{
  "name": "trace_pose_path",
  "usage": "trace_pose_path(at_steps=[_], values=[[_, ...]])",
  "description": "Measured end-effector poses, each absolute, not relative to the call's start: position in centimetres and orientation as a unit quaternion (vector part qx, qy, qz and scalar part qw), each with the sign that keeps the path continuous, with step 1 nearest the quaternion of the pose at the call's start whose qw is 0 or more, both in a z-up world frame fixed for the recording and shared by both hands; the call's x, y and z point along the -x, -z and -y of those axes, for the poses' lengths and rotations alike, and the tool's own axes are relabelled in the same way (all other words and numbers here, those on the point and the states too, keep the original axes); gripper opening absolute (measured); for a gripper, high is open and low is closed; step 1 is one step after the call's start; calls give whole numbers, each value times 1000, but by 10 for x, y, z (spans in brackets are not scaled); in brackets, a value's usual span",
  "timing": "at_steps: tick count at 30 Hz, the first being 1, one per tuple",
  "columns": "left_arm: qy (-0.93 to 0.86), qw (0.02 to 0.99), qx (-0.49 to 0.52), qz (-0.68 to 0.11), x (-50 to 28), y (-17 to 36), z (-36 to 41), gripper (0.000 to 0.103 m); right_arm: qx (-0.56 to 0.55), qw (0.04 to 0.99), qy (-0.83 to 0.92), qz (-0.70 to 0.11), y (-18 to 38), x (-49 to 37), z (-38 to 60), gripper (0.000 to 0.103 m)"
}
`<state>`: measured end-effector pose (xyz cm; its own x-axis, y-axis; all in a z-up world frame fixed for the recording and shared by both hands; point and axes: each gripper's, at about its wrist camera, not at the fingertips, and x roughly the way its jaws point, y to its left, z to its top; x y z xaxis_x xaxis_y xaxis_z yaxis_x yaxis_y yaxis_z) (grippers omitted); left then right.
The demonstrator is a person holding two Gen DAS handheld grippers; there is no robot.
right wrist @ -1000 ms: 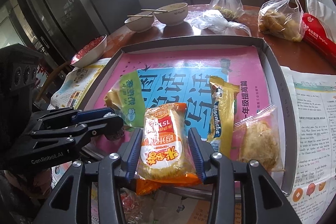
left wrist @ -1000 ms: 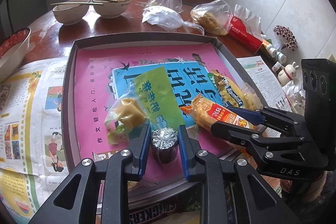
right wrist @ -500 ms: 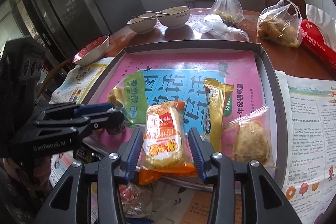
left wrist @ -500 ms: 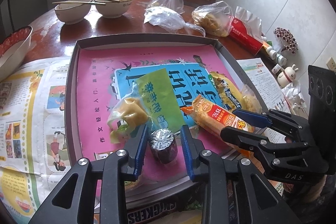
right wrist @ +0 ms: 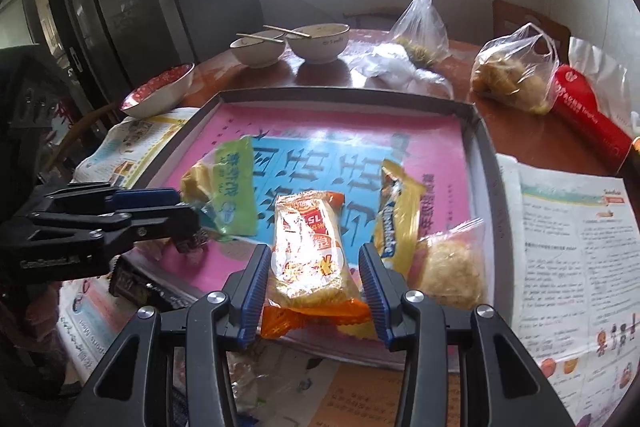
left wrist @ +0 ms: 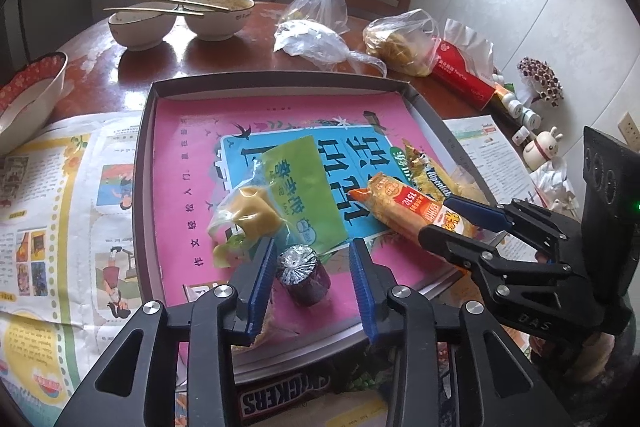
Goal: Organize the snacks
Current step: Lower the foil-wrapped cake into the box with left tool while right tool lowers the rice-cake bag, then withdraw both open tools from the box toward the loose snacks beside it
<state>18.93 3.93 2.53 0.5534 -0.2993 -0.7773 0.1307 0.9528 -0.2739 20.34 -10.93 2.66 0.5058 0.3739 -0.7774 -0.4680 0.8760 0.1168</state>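
Here, nearest the cameras, both tongs sit over the tray's [left wrist: 146,163] near edge. Left tongs [left wrist: 312,277]: jaws opening, w/ a small foil-topped cake [left wrist: 303,273] standing on the pink liner between them; pads clear of it on both sides, so it's released. Right tongs [right wrist: 313,285]: clenched on an orange-and-yellow cracker pack [right wrist: 310,251], pads pressing its sides; the pack's orange tail hangs over the tray's near edge, rest points into the tray.

Under the tray's near edge, on the surface [left wrist: 240,55], a Snickers bar [left wrist: 284,393] pokes out.

Just past the foil cake, a green-and-clear snack bag [left wrist: 280,195] lies in the tray's middle-left part, w/ a yellow piece inside. To the right of the cracker pack, a yellow candy pack [right wrist: 396,215] lies lengthwise, and at the tray's near right corner a clear bag w/ a round pastry [right wrist: 450,263].

Newspaper [left wrist: 60,211] is spread on the surface on both sides of the tray.

Beyond the tray's far edge: two bowls [left wrist: 220,17] w/ chopsticks laid across, a red-rimmed bowl [right wrist: 160,97] at the left edge, tied plastic bags [left wrist: 324,7], a bag of fried food [right wrist: 514,79] and a red pack [right wrist: 588,115] toward the far right.
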Motion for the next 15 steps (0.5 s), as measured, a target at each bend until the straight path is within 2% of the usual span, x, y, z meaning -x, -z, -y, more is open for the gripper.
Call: trace_pose_path(at_steps=[4, 8, 15], values=[[120, 880, 92, -450, -185, -29, -40, 42, 50, 869, -238, -431, -29, -204, 112, 45], [120, 883, 93, -444, -179, -32, -41, 49, 45, 871, -234, -429, -32, -203, 116, 47], [113, 888, 94, -436, -171, -35, -42, 51, 45, 874, -230, -426, -34, -197, 121, 50]])
